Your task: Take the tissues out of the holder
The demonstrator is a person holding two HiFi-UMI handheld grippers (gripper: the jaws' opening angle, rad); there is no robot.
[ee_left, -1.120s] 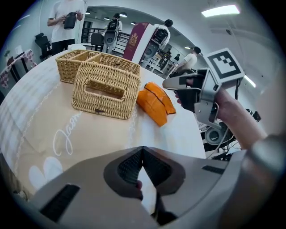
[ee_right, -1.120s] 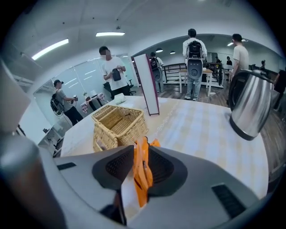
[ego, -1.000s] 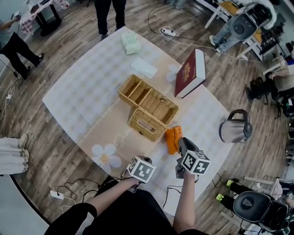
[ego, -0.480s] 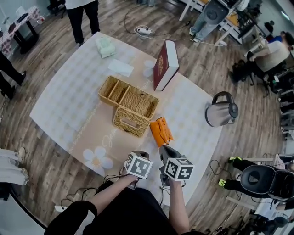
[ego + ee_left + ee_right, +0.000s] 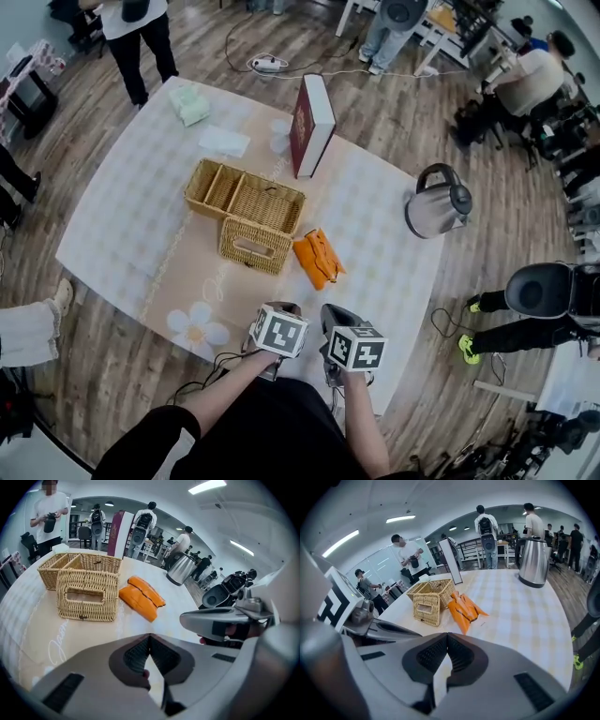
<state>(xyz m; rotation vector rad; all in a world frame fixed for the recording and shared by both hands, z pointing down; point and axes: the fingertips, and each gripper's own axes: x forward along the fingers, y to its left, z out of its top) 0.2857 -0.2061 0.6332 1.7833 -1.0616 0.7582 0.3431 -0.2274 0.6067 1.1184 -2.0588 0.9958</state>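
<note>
From the head view, one table (image 5: 122,216) under a checked cloth carries one wicker holder (image 5: 255,246), its slot turned toward the near edge, set against one divided wicker tray (image 5: 246,195); one orange tissue pack (image 5: 317,258) lies on the cloth just beside the holder's right end, outside it; farther back stand one upright red book (image 5: 312,112) and one steel kettle (image 5: 437,202), with one green packet (image 5: 190,104) and one flat white packet (image 5: 225,141) near the far corner; two grippers hang at the near edge side by side, the left gripper (image 5: 284,309) and the right gripper (image 5: 330,311), one marker cube on each, both well apart from the pack.

In the left gripper view, its two jaws meet at the tips with nothing between them; ahead lie the one holder and, to its right, the one orange pack; the right gripper shows at the right edge.

In the right gripper view, its two jaws are pressed together, holding nothing; holder, tray and pack lie ahead, the kettle to the right, the left gripper's cube at the left edge.
</note>
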